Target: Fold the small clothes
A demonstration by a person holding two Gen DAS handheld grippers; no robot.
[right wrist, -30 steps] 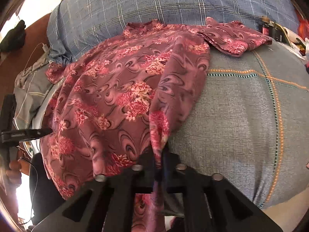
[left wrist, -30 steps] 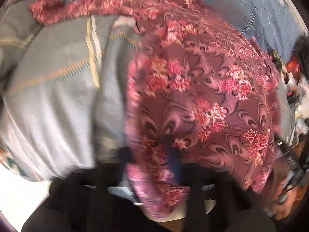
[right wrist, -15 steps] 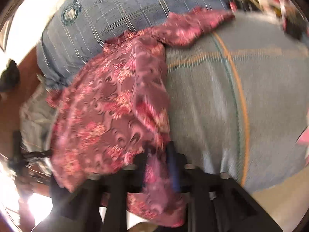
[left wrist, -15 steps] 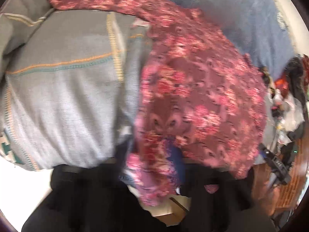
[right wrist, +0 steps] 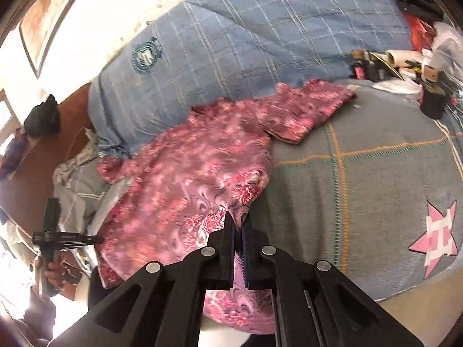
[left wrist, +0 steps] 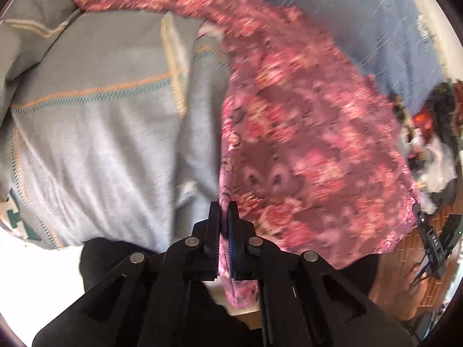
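Fabric filled the left wrist view: the left hand-held gripper (left wrist: 223, 212) had its jaws pressed together on the near hem of the floral shirt (left wrist: 303, 144), a strip of cloth pinched between the pads and hanging below them. The shirt lay spread up and to the right over the grey blanket (left wrist: 101, 144) on the bed, one sleeve trailing toward the top left, and the picture was smeared with motion. From the right wrist view the right hand-held gripper (right wrist: 238, 225) was likewise clamped on the hem at the shirt's other near corner, cloth showing between and under its jaws; the shirt ran away up and left to the blue checked quilt (right wrist: 246, 29), its sleeve flat on the blanket toward the right, and the other gripper's handle showed at the far left edge. To my eye the fold would go best with both corners raised together and kept level, the hem taut between them, carried over toward the collar end, and laid down before either grip let go, lest the slippery cloth bunch or slide off the bed's edge.
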